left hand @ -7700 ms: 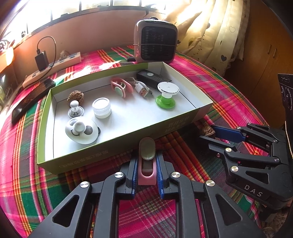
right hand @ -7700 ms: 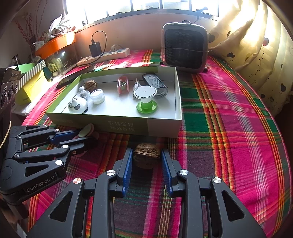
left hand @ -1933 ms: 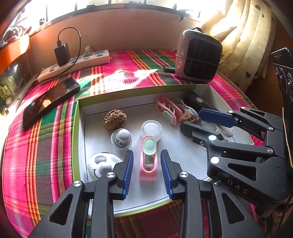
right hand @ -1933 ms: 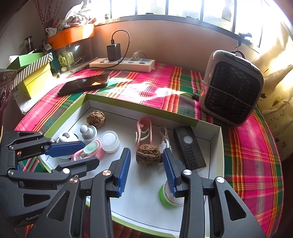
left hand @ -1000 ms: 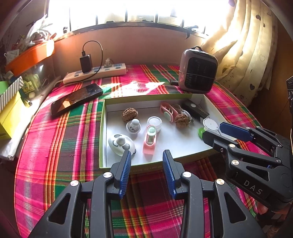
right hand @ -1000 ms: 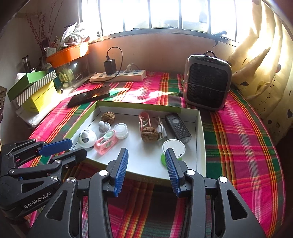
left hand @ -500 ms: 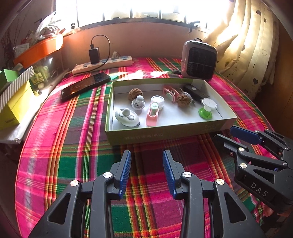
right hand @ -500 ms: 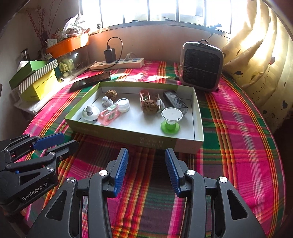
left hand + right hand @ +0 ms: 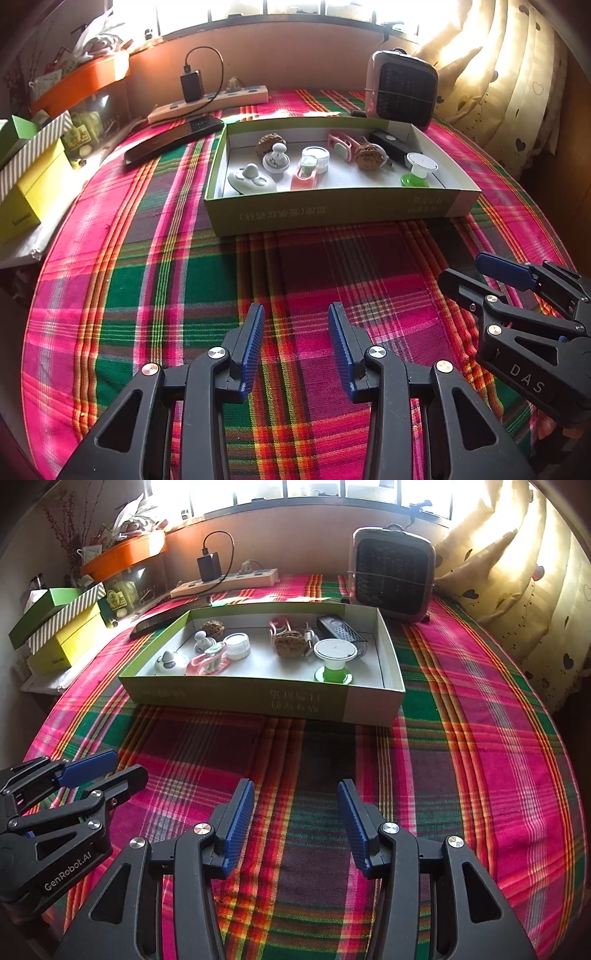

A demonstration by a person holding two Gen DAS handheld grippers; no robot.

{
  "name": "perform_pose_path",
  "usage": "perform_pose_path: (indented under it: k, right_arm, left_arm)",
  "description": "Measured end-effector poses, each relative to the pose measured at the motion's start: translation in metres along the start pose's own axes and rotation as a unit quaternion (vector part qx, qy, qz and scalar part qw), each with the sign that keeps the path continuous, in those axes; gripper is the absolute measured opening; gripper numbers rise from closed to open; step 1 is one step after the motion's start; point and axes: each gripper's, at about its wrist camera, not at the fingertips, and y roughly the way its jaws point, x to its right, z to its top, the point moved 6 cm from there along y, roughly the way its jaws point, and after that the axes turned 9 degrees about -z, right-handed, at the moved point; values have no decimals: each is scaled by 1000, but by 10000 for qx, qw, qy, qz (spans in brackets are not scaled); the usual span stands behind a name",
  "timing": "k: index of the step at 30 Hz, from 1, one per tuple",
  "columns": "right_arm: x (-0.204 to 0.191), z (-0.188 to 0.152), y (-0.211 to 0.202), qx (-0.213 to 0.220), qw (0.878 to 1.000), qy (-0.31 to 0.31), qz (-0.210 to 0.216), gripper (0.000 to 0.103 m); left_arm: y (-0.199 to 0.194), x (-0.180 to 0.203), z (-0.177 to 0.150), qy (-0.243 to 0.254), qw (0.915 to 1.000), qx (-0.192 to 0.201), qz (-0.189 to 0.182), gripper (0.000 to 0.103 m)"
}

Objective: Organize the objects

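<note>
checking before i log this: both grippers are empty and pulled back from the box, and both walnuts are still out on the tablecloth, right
Not quite. Both walnuts lie inside the box, not on the tablecloth: one walnut near the back left, the other walnut mid-box, as the right wrist view shows. The left gripper and right gripper are indeed empty, short of the box.

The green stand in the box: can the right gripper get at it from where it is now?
Probably yes. The right gripper is open and empty over bare cloth, and the green stand is upright near the box's front wall. The gripper must go over that wall. The walnut lies behind the stand, not in the way.
</note>
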Motion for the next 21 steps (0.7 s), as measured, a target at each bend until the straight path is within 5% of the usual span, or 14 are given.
perform_pose_path:
  k: [8, 21]
  right_arm:
    - [2, -5, -3, 44, 9999, -52, -134, 51]
    - [8, -7, -2, -32, 9995, 23, -311, 70]
  left_arm:
    - [-1, 2, -3, -64, 9998, 97, 139, 35]
    - [2, 6, -3, -130, 9990, 259, 328, 43]
